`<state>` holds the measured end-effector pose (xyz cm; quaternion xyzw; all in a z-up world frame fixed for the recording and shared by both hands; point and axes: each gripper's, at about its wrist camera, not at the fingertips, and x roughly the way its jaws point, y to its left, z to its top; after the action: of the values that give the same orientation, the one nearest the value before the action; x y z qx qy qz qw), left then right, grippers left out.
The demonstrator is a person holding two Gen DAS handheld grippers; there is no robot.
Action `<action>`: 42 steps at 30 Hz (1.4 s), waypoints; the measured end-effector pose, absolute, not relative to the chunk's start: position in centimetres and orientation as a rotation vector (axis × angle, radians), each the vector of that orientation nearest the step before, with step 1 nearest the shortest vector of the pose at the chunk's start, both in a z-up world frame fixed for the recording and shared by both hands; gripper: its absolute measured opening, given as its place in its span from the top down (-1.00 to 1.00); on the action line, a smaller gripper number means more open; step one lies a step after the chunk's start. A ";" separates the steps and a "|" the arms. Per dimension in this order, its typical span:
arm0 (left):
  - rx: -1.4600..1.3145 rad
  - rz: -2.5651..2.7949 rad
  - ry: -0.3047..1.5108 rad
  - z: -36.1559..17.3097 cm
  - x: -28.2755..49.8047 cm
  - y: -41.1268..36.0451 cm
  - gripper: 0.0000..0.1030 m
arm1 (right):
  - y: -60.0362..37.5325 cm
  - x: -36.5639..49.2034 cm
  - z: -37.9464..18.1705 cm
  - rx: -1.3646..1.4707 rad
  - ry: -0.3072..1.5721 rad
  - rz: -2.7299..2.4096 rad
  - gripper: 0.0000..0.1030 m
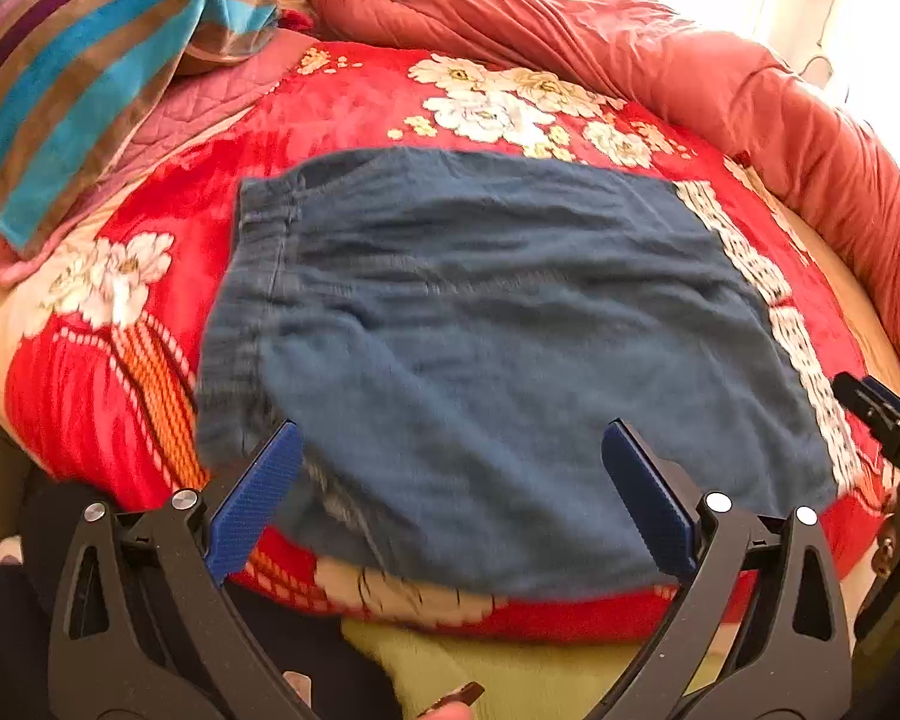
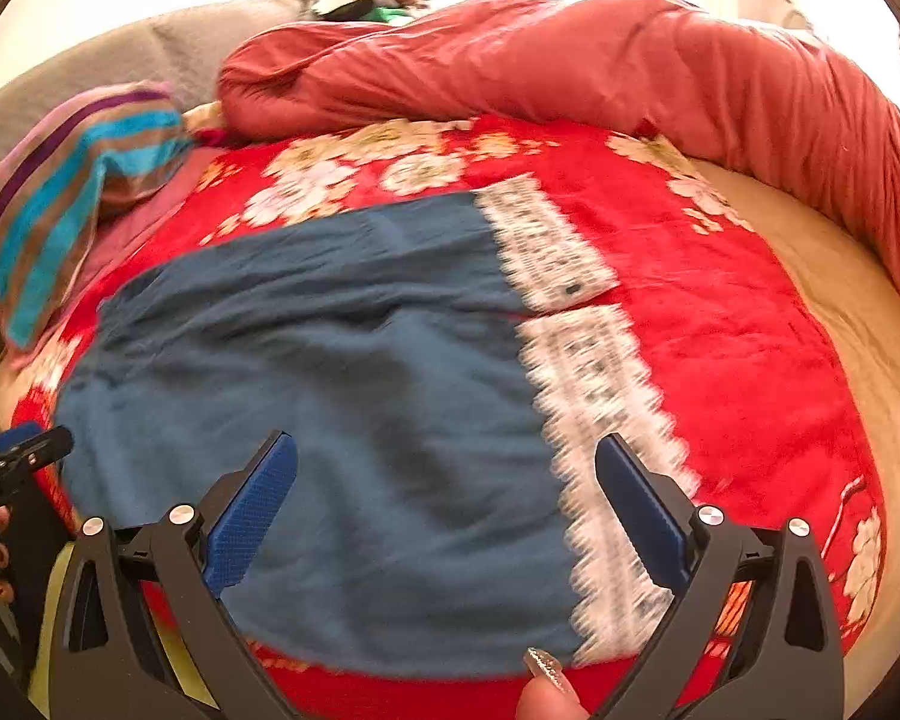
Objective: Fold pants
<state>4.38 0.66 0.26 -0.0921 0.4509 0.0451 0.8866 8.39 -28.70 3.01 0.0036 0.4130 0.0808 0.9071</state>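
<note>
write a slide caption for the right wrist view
Open right gripper above blue pants with white lace hem on red floral blanket.

pants [image 1: 480, 324]: blue, white lace hem | blanket [image 1: 342, 102]: red, white flowers | towel [image 1: 90, 78]: turquoise-brown-purple stripes

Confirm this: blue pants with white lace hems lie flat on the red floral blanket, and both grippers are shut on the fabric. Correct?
Not quite. Both grippers are open: the left gripper and right gripper hover with fingers spread above the blue pants, gripping nothing, as each wrist view shows. The pants, with their white lace hems, do lie flat on the red floral blanket.
</note>
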 end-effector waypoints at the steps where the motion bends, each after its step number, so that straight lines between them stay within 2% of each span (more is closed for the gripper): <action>1: -0.187 0.093 0.936 0.4 5.1 0.8 -0.83 | -29.3 9.3 3.1 0.011 0.858 0.164 -0.92; 10: -0.183 0.127 0.943 0.1 12.2 3.2 -0.83 | -34.5 18.5 1.5 0.155 0.979 0.118 -0.91; 19: -0.215 0.172 0.964 -1.8 17.3 6.2 -0.83 | -35.5 25.0 -0.6 0.178 1.035 0.130 -0.86; 21: -0.226 0.172 0.978 -2.4 18.5 6.5 -0.83 | -35.6 26.0 -1.3 0.193 1.062 0.128 -0.56; 22: -0.225 0.181 0.988 -2.8 18.9 6.6 -0.83 | -35.7 26.5 -1.8 0.195 1.076 0.128 -0.49; 25: -0.209 0.227 1.034 -4.3 20.1 6.8 -0.83 | -35.1 27.1 -2.9 0.174 1.111 0.160 0.02; 26: -0.211 0.240 1.047 -4.8 20.4 7.1 -0.83 | -34.9 27.0 -2.9 0.164 1.109 0.200 0.44; 27: -0.222 0.252 1.059 -5.4 20.7 7.3 -0.83 | -35.0 26.9 -2.8 0.170 1.105 0.221 0.69; 28: -0.229 0.255 1.060 -5.7 20.8 7.5 -0.83 | -35.2 26.6 -2.5 0.177 1.093 0.234 0.70; 29: -0.227 0.257 1.056 -5.8 20.7 7.5 -0.83 | -35.5 26.2 -1.8 0.164 1.068 0.236 0.80; 34: -0.223 0.253 1.042 -5.9 20.5 7.5 -0.83 | -36.6 25.6 -1.7 0.100 1.035 0.185 0.78; 38: -0.217 0.247 1.033 -6.0 20.4 7.4 -0.83 | -35.7 25.7 -3.4 0.003 1.052 0.157 0.68; 40: -0.215 0.242 1.028 -6.0 20.4 7.4 -0.83 | -35.6 25.5 -2.4 -0.038 1.038 0.115 0.46; 41: -0.218 0.238 1.026 -5.9 20.4 7.5 -0.83 | -35.4 25.4 -1.9 -0.052 1.022 0.092 0.15; 42: -0.223 0.232 1.023 -5.8 20.3 7.6 -0.83 | -35.3 25.1 -0.6 -0.070 0.979 0.072 -0.05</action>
<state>20.29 7.56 -5.81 -0.1062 0.4872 0.1107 0.8597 25.06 -35.31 -0.60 -0.0336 0.4699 0.0344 0.8814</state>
